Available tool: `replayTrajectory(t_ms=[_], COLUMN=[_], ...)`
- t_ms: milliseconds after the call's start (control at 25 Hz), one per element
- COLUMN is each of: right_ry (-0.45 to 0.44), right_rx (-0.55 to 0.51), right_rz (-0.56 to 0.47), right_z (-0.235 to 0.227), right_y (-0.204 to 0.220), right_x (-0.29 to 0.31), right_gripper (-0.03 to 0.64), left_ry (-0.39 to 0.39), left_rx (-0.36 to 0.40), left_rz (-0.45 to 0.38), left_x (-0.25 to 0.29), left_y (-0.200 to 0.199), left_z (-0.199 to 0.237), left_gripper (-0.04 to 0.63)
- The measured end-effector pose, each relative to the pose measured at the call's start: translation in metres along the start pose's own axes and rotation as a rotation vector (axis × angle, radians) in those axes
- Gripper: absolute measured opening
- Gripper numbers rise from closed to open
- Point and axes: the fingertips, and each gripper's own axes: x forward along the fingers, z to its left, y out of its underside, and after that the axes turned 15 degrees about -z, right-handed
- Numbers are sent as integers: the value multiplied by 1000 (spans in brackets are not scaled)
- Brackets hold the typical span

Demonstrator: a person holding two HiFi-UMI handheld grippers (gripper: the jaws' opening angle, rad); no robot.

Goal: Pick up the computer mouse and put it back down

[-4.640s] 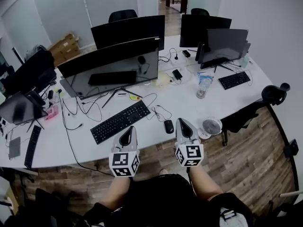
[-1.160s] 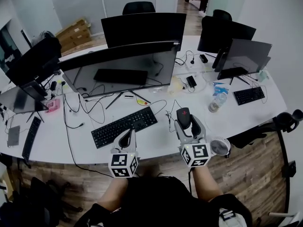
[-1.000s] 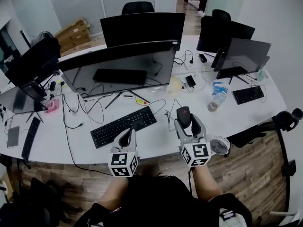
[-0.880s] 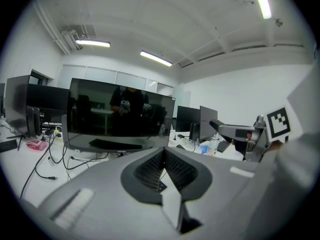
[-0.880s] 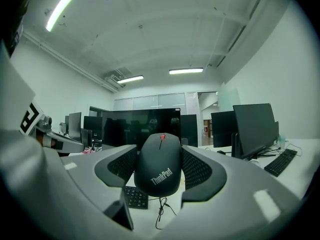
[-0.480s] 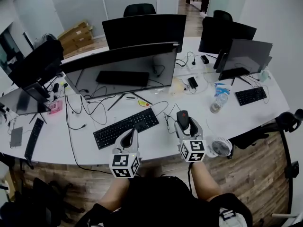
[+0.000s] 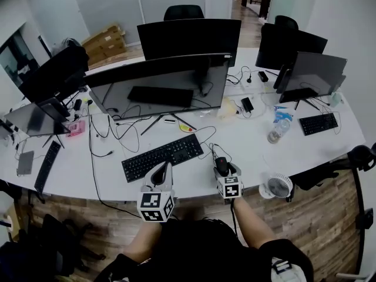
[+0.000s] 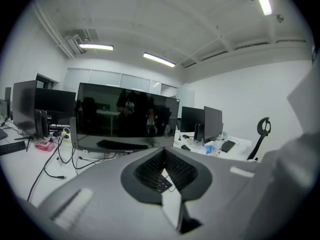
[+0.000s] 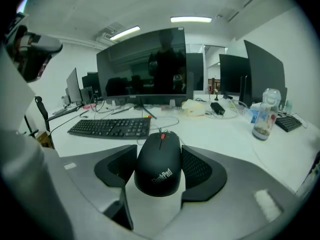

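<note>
right gripper (image 9: 159, 151): computer mouse (image 9: 159, 166) is clamped by its flanks between the jaws | long axis is laid 6–12 o'clock, front toward 12, low over surface (image 9: 220, 134) | left gripper (image 8: 163, 156): jaws are pressed together, nothing held, seen at 9 o'clock of the mouse

Six monitors (image 7: 158, 81) are standing on one white desk (image 7: 247, 143), with three keyboards (image 7: 163, 156) lying among them. One computer mouse (image 9: 159, 166), one water bottle (image 7: 276, 131) and one small fan (image 7: 276, 187) are sharing the surface. Two grippers, a left gripper (image 7: 159, 172) and a right gripper (image 7: 223, 169), are showing, and three office chairs (image 7: 184, 10) are ringing the desk.
</note>
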Motion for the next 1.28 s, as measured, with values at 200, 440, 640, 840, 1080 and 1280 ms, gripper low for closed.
replayTrajectory(t_ms=[200, 440, 640, 840, 1080, 1280], right_ry=[7, 1, -6, 10, 32, 20], right_rx=[11, -32, -39, -70, -59, -54], right_rz=[133, 187, 84, -243, -635, -652], right_z=[-3, 2, 1, 2, 3, 7], right_y=[54, 77, 48, -81, -243, -251], right_x=[6, 1, -2, -30, -88, -93], right_gripper=[264, 264, 265, 150, -5, -5], left_ry=[-20, -18, -11, -8, -4, 9], left_rx=[-2, -3, -7, -12, -12, -14], left_rz=[16, 22, 14, -2, -21, -26], left_x=[-4, -3, 0, 4, 9, 12], left_y=[5, 9, 7, 5, 2, 1], left_z=[6, 8, 7, 9, 5, -3], left_gripper=[54, 54, 54, 54, 54, 54])
